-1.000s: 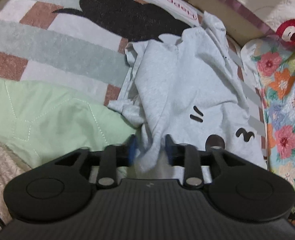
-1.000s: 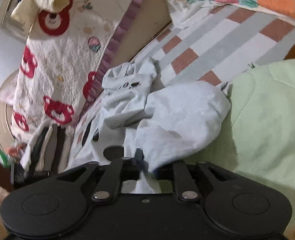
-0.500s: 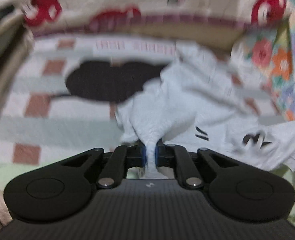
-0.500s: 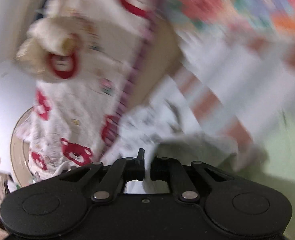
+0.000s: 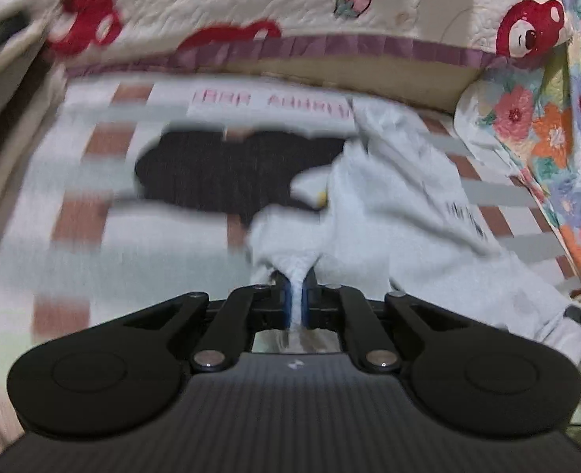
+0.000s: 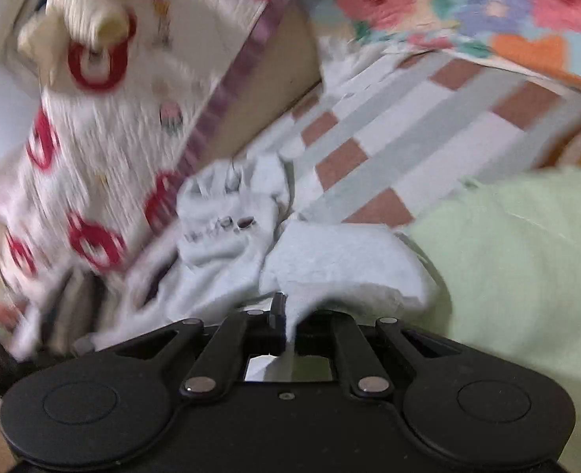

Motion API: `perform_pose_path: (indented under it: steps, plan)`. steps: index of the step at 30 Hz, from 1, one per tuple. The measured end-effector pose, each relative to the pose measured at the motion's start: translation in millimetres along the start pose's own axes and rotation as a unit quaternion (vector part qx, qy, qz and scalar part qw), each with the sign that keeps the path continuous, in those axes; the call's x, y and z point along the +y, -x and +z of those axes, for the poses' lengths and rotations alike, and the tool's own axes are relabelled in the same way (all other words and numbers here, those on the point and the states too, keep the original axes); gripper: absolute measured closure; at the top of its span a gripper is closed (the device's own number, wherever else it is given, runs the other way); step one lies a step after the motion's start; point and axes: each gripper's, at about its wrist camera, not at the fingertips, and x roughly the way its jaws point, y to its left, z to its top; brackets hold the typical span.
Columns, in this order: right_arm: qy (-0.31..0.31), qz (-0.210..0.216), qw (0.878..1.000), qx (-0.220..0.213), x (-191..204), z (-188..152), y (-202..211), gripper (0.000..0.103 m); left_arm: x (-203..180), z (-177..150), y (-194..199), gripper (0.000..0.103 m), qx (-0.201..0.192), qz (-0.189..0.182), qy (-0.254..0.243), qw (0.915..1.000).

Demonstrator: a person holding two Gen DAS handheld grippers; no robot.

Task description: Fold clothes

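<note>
A light grey garment (image 5: 401, 213) with small black marks lies crumpled on a checked blanket (image 5: 93, 244). My left gripper (image 5: 297, 295) is shut on a pinch of its cloth, which stretches away forward and to the right. In the right wrist view the same garment (image 6: 330, 264) bunches in front of my right gripper (image 6: 290, 323), which is shut on another fold of it. Both views are blurred by motion.
A black shape (image 5: 227, 173) is printed on the blanket. A white quilt with red bears (image 5: 290, 4) hangs at the back, a floral quilt (image 5: 566, 138) to the right. A pale green quilted cloth (image 6: 527, 268) lies beside the garment.
Both grippers have closed on the grey garment and lifted it. The left view has tilted up toward the bear quilt, and the garment is drawn out between them.
</note>
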Motion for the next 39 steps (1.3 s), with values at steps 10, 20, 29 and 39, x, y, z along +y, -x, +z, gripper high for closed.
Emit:
perform_pose_path:
  steps: [10, 20, 29, 39]
  plan:
    - [0.195, 0.132, 0.915, -0.327, 222, 219, 83, 0.099, -18, 214, 195, 0.099, -0.33, -0.006, 0.005, 0.9438]
    - [0.185, 0.101, 0.92, -0.33, 187, 165, 121, 0.099, -8, 114, 193, 0.099, -0.233, -0.051, 0.057, 0.9695]
    - [0.066, -0.069, 0.993, -0.069, 32, 32, 15, 0.099, 15, -50, 51, 0.099, 0.024, 0.019, 0.101, 0.9945]
    - [0.07, -0.07, 0.995, -0.013, 23, 16, -2, 0.087, 25, -54, 52, 0.099, 0.021, 0.026, 0.112, 0.9932]
